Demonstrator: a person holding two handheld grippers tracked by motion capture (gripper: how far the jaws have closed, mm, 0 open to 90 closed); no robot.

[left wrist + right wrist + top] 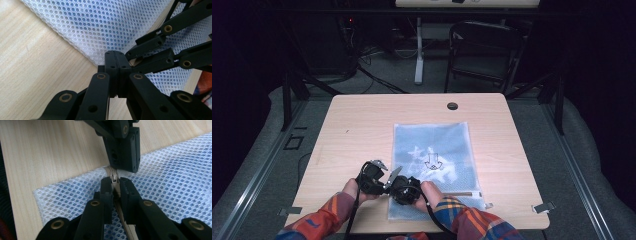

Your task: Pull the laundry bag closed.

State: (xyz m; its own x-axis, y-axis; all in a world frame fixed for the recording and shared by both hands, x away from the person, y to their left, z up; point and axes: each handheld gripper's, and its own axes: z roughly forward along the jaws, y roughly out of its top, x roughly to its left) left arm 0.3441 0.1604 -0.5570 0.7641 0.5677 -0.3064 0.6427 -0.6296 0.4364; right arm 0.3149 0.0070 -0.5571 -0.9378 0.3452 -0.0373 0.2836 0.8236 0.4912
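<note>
**Two grippers meet at one mesh bag's near-left corner**

One white mesh bag point(434, 155) lies flat on the tabletop point(362, 125), right of centre, its near edge close to the tabletop's near edge. One dark arrow mark shows on its middle. One tan zipper point(125, 220) runs along the bag's near edge, and one small metal slider point(114, 178) sits at its left end, by the bag's near-left corner.

At the left, the left gripper point(373, 177), held in one hand point(352, 191), has its jaws pressed together on the fabric at that corner, just where the zipper ends. Touching it on the right, the right gripper point(404, 189), held in the other hand point(429, 192), has its jaws closed around the slider and the zipper tape behind it. Two plaid sleeves point(319, 220) enter over the near edge. One dark round hole point(452, 106) sits near the tabletop's far edge.
</note>
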